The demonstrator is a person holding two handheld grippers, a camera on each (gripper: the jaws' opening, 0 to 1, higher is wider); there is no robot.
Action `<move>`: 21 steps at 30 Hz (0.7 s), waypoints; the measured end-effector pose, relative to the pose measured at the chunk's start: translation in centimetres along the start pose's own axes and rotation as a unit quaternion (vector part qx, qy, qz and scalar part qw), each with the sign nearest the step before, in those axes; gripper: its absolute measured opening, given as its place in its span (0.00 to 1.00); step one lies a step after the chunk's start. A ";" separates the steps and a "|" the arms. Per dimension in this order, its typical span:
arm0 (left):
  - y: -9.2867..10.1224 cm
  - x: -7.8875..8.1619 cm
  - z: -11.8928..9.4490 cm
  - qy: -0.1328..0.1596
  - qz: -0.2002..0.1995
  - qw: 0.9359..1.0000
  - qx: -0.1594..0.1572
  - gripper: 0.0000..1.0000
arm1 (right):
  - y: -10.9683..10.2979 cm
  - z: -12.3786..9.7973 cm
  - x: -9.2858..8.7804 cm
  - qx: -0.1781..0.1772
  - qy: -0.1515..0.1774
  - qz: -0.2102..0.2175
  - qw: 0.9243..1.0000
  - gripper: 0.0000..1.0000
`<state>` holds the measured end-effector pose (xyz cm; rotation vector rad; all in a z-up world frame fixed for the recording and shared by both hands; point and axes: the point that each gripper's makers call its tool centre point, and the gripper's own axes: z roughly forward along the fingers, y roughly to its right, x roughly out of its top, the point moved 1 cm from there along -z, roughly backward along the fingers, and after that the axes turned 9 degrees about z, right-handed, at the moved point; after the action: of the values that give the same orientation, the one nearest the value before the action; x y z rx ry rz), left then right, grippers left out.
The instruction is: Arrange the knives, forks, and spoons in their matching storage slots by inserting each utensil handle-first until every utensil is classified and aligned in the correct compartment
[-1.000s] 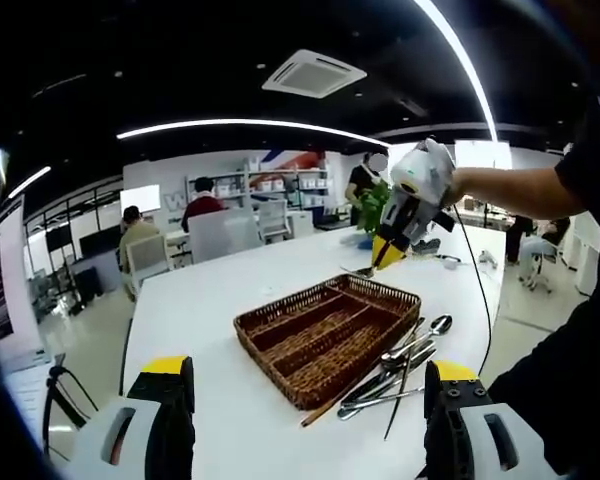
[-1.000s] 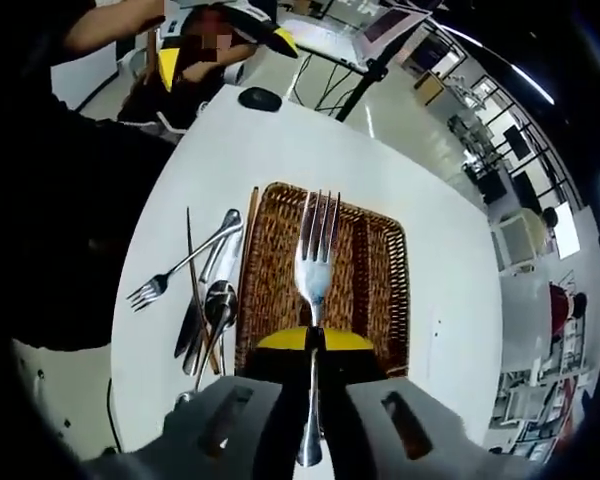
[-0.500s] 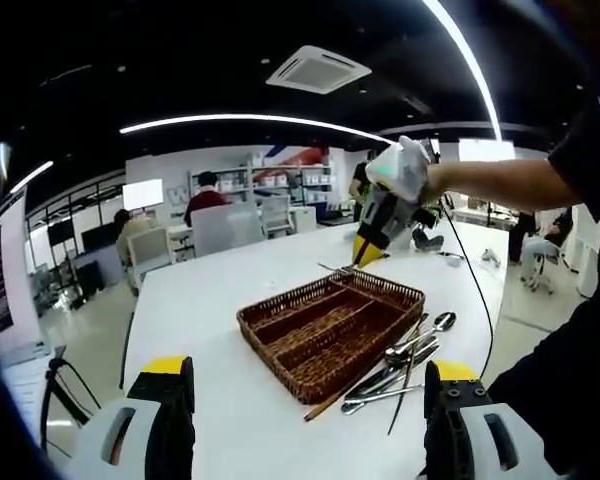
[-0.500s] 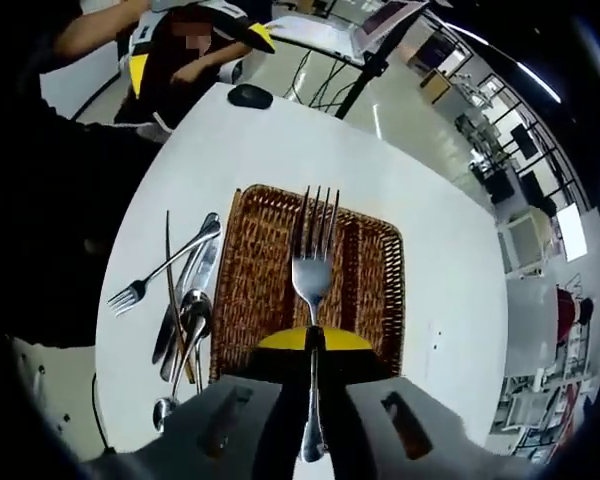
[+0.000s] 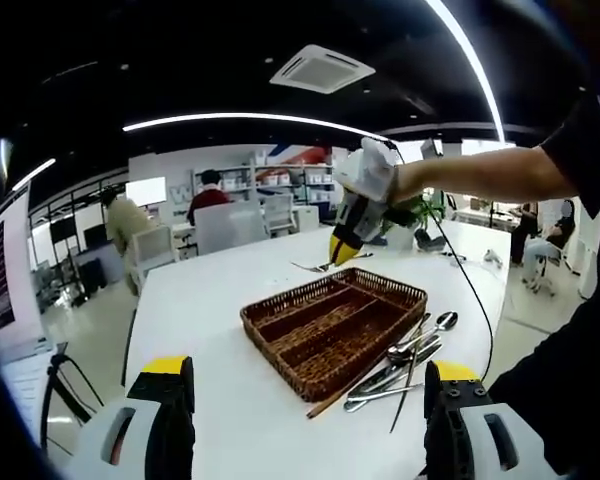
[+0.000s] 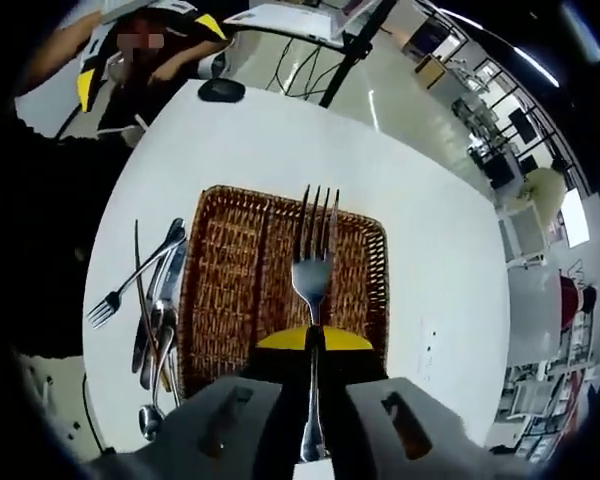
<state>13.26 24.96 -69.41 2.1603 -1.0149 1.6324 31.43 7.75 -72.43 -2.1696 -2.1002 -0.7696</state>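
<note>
Right tool (image 6: 314,345) pinches a fork (image 6: 313,275), tines forward, above the wicker tray (image 6: 220,260). Left tool (image 5: 305,400) spread wide, low over the white surface (image 5: 210,300).

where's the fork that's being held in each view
Left gripper view: the fork sits upper centre, sticking out sideways from the right tongs, above the far end of the wicker tray.
Right gripper view: the fork runs up the middle from the shut tongs, tines pointing away, over the tray.
Shared landmark: the loose cutlery pile lying on the table beside the tray.
</note>
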 end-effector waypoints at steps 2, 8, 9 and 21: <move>0.0 -0.1 0.0 -0.001 0.000 1.000 0.000 1.00 | 0.3 0.3 0.1 0.000 -0.002 0.002 1.000 0.00; 0.1 -0.6 -0.1 -0.002 -0.004 1.000 0.000 1.00 | 1.0 1.2 0.9 -0.002 -0.005 0.004 1.000 0.00; 0.0 -0.6 -0.2 -0.002 -0.004 1.000 0.000 1.00 | 1.1 1.3 1.0 -0.002 -0.005 0.005 1.000 0.00; 0.1 -1.0 -0.5 -0.007 -0.004 1.000 0.001 1.00 | 1.9 2.3 2.3 0.002 -0.008 0.000 1.000 0.00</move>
<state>12.70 25.59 -70.18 2.1769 -1.0073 1.6170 33.95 10.50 -73.07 -2.1814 -2.1074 -0.7511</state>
